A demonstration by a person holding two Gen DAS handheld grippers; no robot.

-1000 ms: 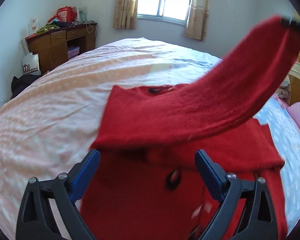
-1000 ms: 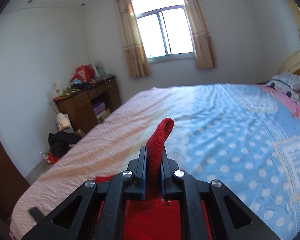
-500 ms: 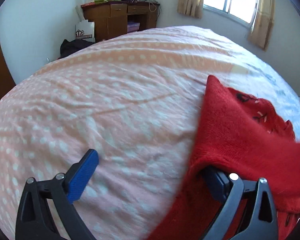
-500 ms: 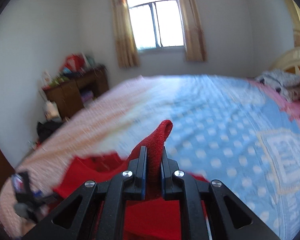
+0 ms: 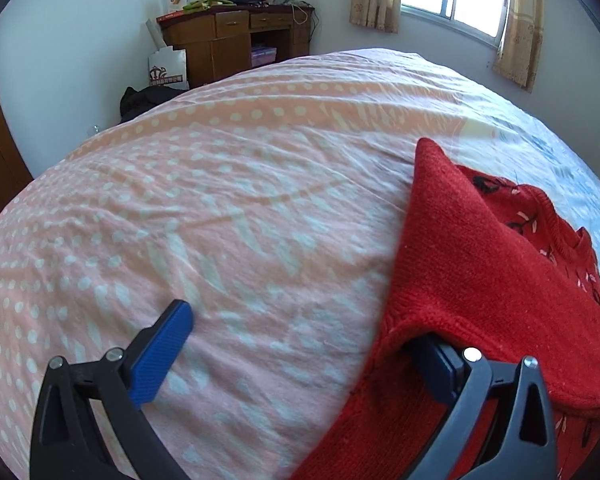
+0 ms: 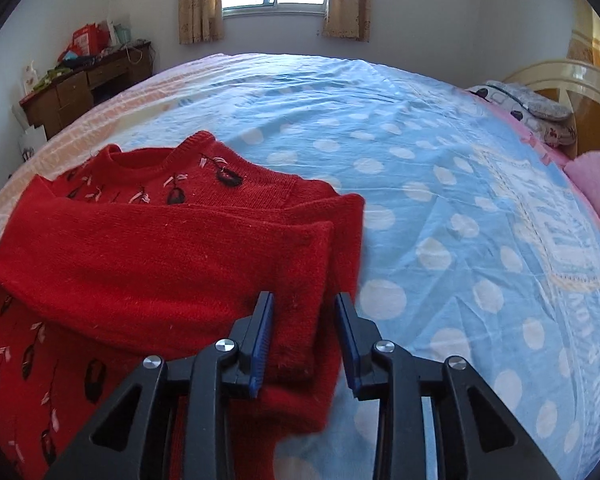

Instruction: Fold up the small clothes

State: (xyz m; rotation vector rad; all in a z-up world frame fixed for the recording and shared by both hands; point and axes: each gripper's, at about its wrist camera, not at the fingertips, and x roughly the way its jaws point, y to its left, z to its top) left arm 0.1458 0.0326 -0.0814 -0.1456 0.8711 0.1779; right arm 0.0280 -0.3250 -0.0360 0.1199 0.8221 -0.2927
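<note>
A small red knit sweater [image 6: 148,248] with dark embroidered motifs lies flat on the bed [image 6: 440,184]; it also shows in the left wrist view [image 5: 480,280]. One sleeve [image 6: 180,256] lies folded across its chest. My right gripper [image 6: 305,340] is open, its jaws on either side of the sleeve cuff, which rests loose between them. My left gripper [image 5: 304,344] is open wide at the sweater's left edge, its right finger [image 5: 436,368] tucked under the folded sleeve, its left finger [image 5: 160,352] over bare sheet.
The bed sheet is pink with white dots [image 5: 220,220] on the left, blue with white dots on the right. A wooden desk [image 5: 228,44] with clutter stands by the far wall. Pillows [image 6: 528,112] and a headboard [image 6: 572,80] are at the right.
My right gripper carried the sleeve across the sweater, lowered it and opened, letting the cuff go. My left gripper moved from above the sweater to its left edge.
</note>
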